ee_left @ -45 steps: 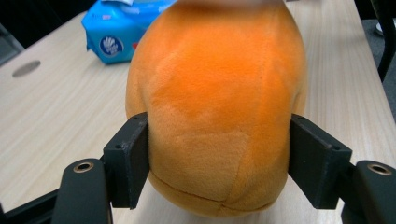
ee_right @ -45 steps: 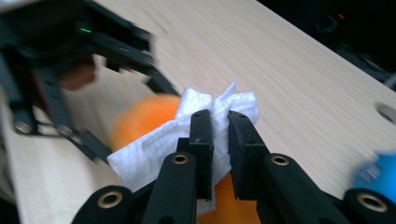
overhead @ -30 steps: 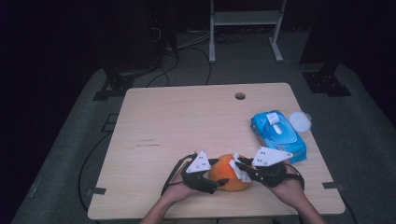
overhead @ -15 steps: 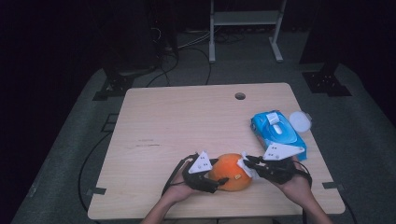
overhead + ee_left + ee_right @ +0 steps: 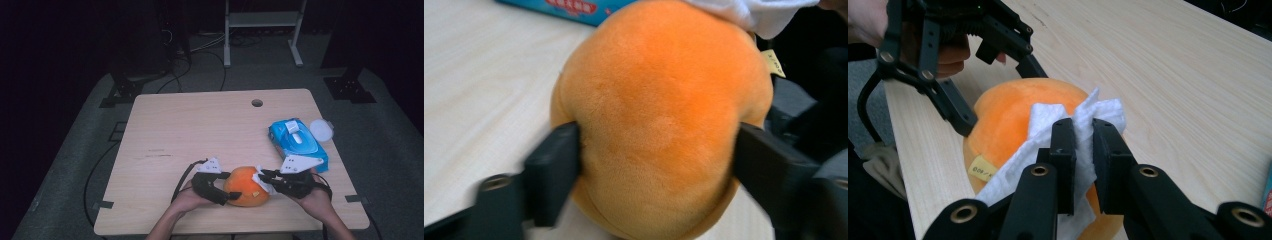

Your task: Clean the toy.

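An orange plush toy lies near the table's front edge, with a small yellow tag on its side. My left gripper is shut on it. In the left gripper view its jaws press into both sides of the plush. My right gripper comes in from the right and is shut on a white wipe. The wipe drapes over the top of the plush. The left gripper also appears beyond it in the right gripper view.
A blue pack of wipes lies at the right of the wooden table, with a round white lid beside it. A cable hole sits near the far edge. Stands and cables lie on the dark floor beyond.
The right gripper with the wipe has shifted slightly to the right over the plush. The left gripper keeps its hold in the same spot.
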